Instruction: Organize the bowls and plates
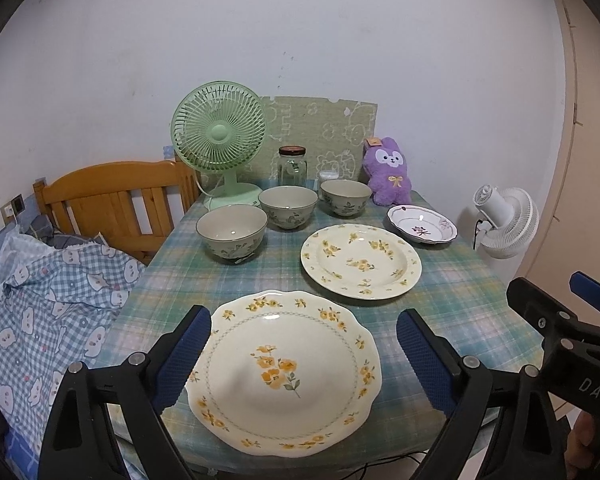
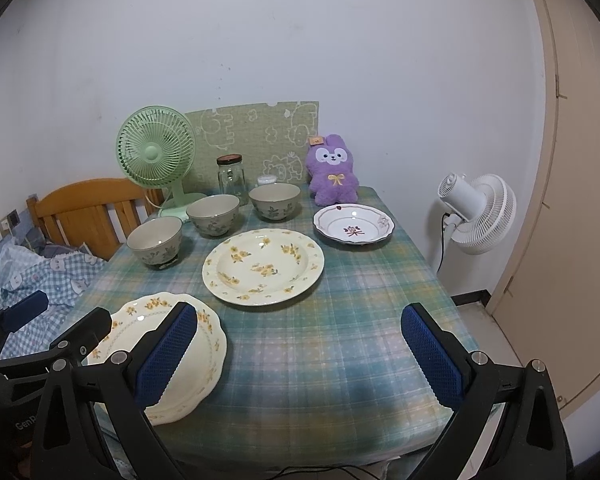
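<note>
A scalloped cream plate with yellow flowers (image 1: 284, 372) lies at the table's front edge, between the fingers of my open, empty left gripper (image 1: 304, 360); it also shows in the right wrist view (image 2: 204, 344). A round yellow-flower plate (image 1: 360, 262) (image 2: 263, 266) lies in the middle. A small white plate with a purple motif (image 1: 422, 225) (image 2: 354, 225) lies at the back right. Three grey-green bowls (image 1: 232, 232) (image 1: 287, 206) (image 1: 345, 197) stand in a row behind. My right gripper (image 2: 300, 354) is open and empty above bare tablecloth at the front right.
A green fan (image 1: 219, 142), a glass jar (image 1: 292, 166) and a purple plush rabbit (image 1: 388, 172) stand along the table's back edge by the wall. A wooden headboard (image 1: 112, 200) and bedding (image 1: 48, 300) are left of the table. A white fan (image 2: 478, 212) stands on the right.
</note>
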`<state>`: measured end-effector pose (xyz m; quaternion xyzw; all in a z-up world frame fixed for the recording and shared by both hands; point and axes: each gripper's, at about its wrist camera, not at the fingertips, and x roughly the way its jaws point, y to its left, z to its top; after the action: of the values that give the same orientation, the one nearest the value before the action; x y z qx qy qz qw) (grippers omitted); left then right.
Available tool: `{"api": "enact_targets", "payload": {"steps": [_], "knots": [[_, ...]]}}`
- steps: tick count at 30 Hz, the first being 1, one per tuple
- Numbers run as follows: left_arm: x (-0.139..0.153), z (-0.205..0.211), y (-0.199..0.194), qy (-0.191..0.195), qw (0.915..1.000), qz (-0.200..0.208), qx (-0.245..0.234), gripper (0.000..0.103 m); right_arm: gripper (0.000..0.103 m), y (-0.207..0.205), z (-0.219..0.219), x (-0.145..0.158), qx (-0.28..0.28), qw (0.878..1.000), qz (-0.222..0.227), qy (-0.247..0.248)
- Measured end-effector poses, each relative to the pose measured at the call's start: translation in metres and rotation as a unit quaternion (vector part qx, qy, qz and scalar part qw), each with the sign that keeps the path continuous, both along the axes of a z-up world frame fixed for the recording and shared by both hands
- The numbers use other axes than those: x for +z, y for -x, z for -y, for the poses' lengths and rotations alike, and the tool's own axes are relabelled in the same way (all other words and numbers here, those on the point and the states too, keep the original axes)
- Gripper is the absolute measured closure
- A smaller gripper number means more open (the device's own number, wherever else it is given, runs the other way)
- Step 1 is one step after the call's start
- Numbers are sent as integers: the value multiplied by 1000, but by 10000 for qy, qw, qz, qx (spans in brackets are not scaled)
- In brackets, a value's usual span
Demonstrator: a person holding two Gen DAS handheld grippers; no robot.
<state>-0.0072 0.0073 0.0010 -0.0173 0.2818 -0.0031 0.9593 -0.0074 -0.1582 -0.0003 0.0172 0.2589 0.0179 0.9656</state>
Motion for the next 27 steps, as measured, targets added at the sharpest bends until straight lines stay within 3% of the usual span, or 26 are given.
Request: {"api": "enact_targets", "payload": {"steps": [13,27], "knots": [[-11,-39,-30,45,9990,-451,44,13,4,-30,-38,-3,37,9990,-430,-71],[-64,-85,-78,-42,9920,-1258,40,16,8,-78,-94,-53,-25,9931,-1176,8]]}}
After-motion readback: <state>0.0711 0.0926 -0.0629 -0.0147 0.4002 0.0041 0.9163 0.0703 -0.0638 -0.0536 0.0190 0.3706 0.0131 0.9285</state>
